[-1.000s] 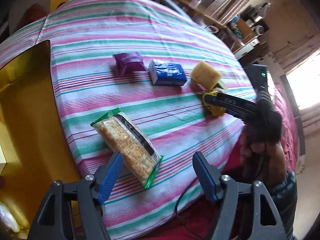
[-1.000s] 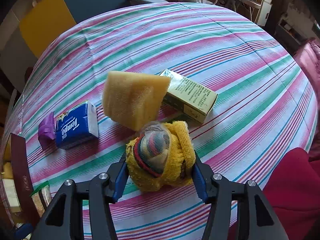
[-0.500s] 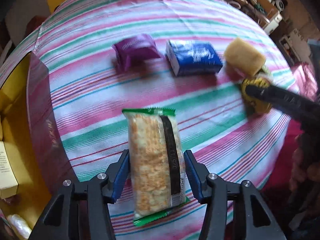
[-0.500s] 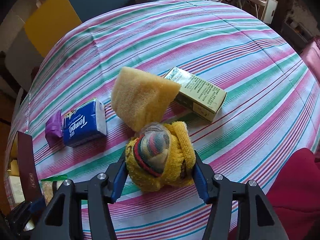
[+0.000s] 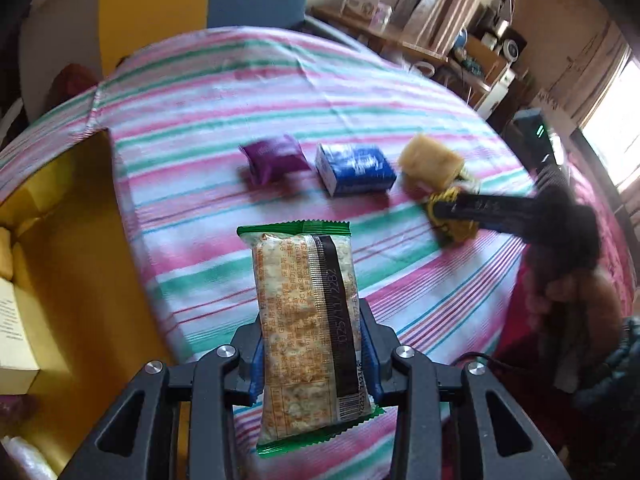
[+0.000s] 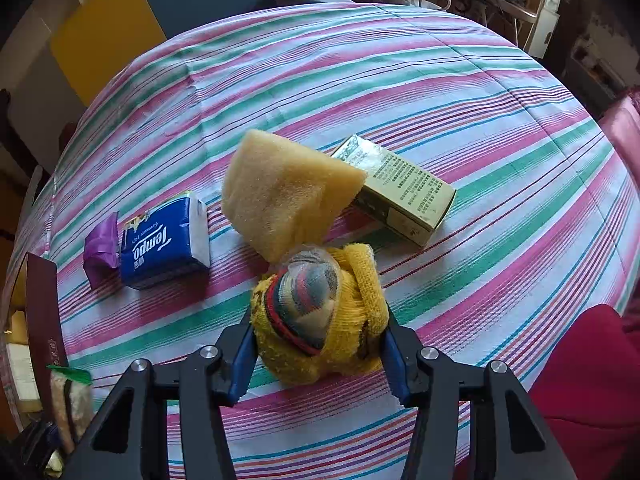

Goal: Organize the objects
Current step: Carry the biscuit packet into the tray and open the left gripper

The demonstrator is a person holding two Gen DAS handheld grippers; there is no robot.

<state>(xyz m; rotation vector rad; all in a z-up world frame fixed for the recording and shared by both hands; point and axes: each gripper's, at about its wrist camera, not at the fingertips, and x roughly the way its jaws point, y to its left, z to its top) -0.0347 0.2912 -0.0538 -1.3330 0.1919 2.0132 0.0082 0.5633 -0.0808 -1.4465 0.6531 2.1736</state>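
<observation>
only right wrist view shows olive carton behind sponge.

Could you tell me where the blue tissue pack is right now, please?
In the right wrist view, the blue tissue pack lies left of centre on the striped tablecloth, between the purple packet and the yellow sponge.

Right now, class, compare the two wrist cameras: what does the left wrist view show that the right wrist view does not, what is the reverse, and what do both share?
Only the left wrist view shows the left gripper, its jaws just closed on the cracker packet, and the inside of the yellow box.

Only the right wrist view shows the right gripper from behind, clamping the yellow knitted bundle, and the printed face of the green carton.

Both show the striped tablecloth, purple pouch, blue tissue pack and yellow sponge.
</observation>
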